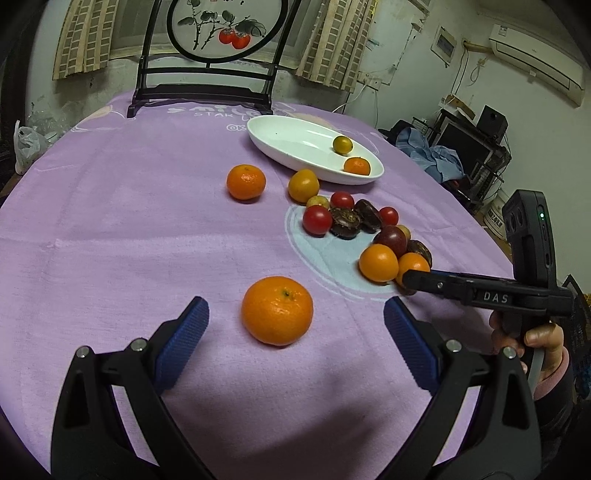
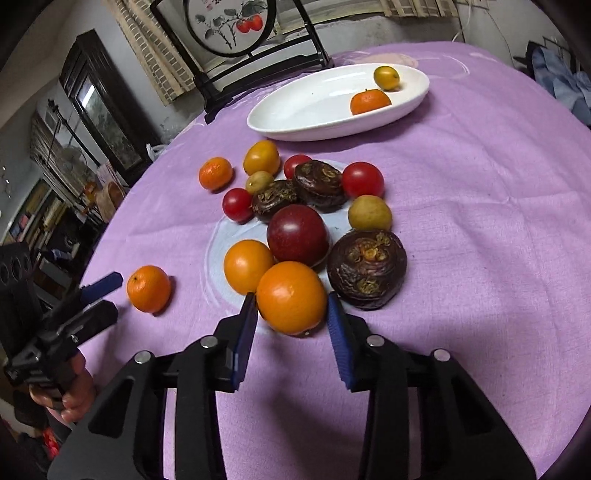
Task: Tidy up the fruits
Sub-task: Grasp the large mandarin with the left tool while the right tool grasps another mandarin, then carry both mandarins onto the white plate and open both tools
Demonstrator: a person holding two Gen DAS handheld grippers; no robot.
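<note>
My right gripper (image 2: pixel 291 306) is shut on a smooth orange fruit (image 2: pixel 290 297) at the near end of the fruit pile, one blue pad pressed on each side. In the left wrist view the right gripper (image 1: pixel 408 280) reaches in from the right onto that orange fruit (image 1: pixel 413 266). My left gripper (image 1: pixel 295 302) is open, and a mandarin (image 1: pixel 277 310) lies on the cloth between its fingertips without touching them. A white oval dish (image 1: pixel 258 136) at the back holds a yellow-green kumquat (image 1: pixel 342 144) and a small mandarin (image 1: pixel 357 165).
On the purple tablecloth (image 1: pixel 110 240) the pile holds cherry tomatoes (image 2: pixel 362 179), dark water chestnuts (image 2: pixel 366 267), a dark red round fruit (image 2: pixel 297 235) and small yellow fruits (image 2: pixel 369 213). Another mandarin (image 1: pixel 246 181) lies apart. A black framed round painting (image 1: pixel 221 29) stands at the far edge.
</note>
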